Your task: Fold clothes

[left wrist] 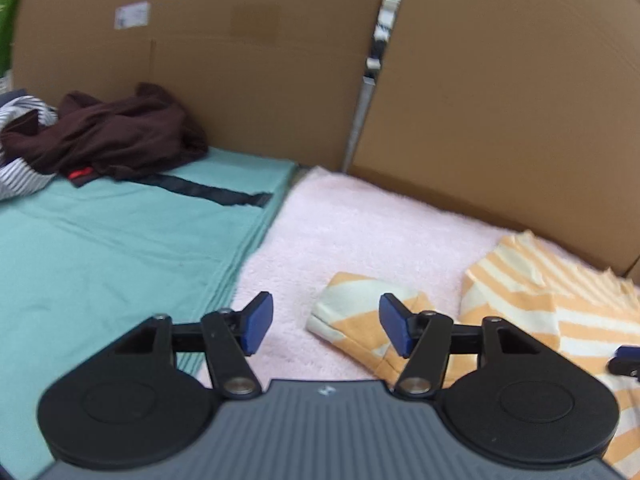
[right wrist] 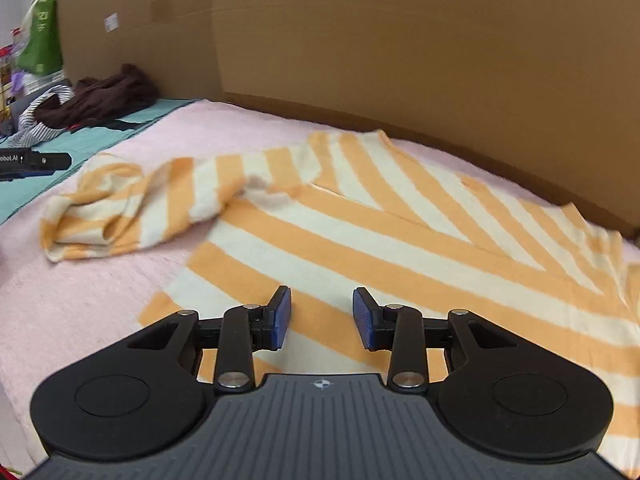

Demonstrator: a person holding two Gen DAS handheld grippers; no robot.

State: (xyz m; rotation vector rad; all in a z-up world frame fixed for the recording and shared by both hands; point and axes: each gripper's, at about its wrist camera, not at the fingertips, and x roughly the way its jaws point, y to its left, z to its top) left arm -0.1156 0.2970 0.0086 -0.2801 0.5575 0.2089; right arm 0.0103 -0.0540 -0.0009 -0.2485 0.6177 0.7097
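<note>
I was working at a makeshift folding station rather than a proper home room: tall cardboard panels (left wrist: pixel 256 92) stood as walls right behind the surface, with a strip of cluttered room showing through the gap between them. The surface itself was padded with a pink towel (right wrist: pixel 80 320) laid beside a teal cloth (left wrist: pixel 100 248), and a heap of dark and striped clothes (left wrist: pixel 108 140) waited at the far corner. Past the cardboard's edge I could see a green bag (right wrist: pixel 40 36) and shelf clutter, like a storeroom or lab corner.
</note>
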